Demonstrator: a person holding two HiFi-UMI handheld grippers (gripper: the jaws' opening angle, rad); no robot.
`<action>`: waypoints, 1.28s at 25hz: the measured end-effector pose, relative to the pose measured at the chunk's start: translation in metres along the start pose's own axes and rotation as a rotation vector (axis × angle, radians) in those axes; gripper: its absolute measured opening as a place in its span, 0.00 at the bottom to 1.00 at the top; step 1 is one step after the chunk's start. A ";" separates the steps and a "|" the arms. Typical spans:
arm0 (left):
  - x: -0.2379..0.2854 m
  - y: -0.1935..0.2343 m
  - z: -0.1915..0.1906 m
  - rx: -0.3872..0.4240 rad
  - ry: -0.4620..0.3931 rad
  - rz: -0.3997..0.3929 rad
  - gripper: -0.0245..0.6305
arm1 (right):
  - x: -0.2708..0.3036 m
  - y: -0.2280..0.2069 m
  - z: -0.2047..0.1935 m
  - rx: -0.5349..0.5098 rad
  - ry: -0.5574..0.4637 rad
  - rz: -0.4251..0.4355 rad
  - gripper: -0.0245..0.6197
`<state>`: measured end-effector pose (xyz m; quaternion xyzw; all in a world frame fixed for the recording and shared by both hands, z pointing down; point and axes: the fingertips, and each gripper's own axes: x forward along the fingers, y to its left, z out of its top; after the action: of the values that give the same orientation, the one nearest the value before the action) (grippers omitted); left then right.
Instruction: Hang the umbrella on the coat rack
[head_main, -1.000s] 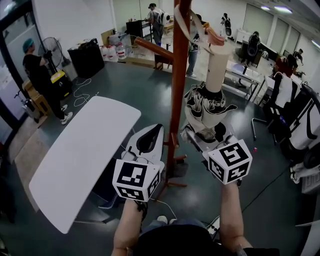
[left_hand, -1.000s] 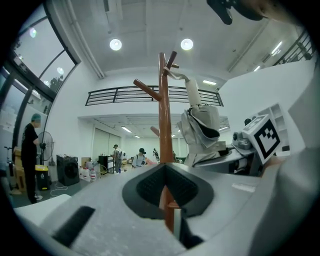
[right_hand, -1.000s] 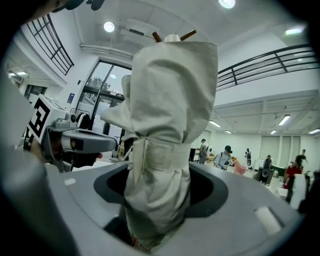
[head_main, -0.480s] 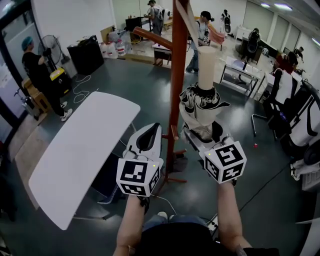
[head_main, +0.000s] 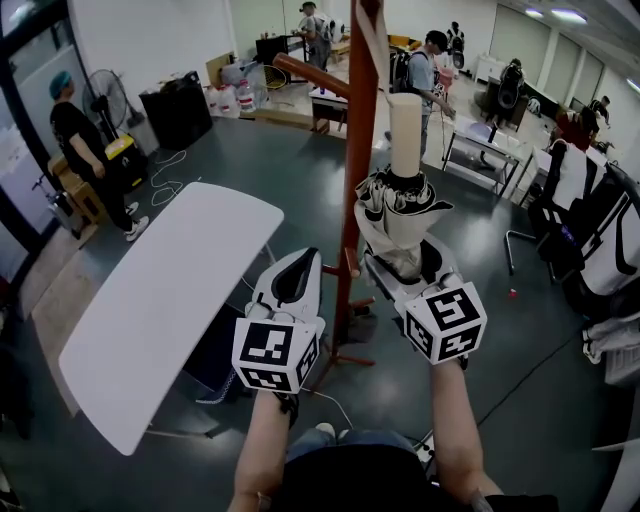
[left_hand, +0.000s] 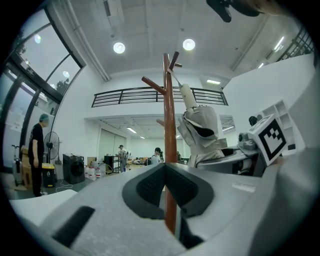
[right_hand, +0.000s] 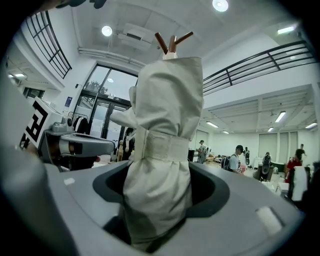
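Two hand-held grippers are up beside the rack (head_main: 355, 180). Right hand-held gripper (head_main: 405, 268) has wide jaws, opening, with pads against the folded umbrella (head_main: 392, 215) that fills the gap. Left hand-held gripper (head_main: 310, 258) has its jaws together at the tips and is empty; the rack pole shows beyond them. Umbrella stands upright just right of the pole: cream fabric with dark pattern, bundled, strap (right_hand: 161, 145) around it, pale cylindrical handle (head_main: 404, 135) on top. White table (head_main: 170, 300) is at left.
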<state>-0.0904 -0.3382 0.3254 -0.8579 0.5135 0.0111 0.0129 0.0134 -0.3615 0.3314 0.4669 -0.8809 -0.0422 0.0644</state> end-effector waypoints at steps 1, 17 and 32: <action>-0.001 -0.001 -0.001 -0.002 0.000 0.000 0.05 | -0.001 0.001 -0.001 -0.001 0.002 0.000 0.55; -0.020 -0.007 -0.004 -0.045 0.008 0.002 0.05 | -0.041 0.002 0.017 0.042 -0.101 -0.022 0.61; -0.054 -0.010 -0.035 -0.020 0.001 0.031 0.05 | -0.120 -0.026 -0.045 0.116 -0.076 -0.231 0.34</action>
<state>-0.1071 -0.2870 0.3618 -0.8499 0.5267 0.0162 0.0037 0.1083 -0.2773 0.3633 0.5663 -0.8241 -0.0160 -0.0012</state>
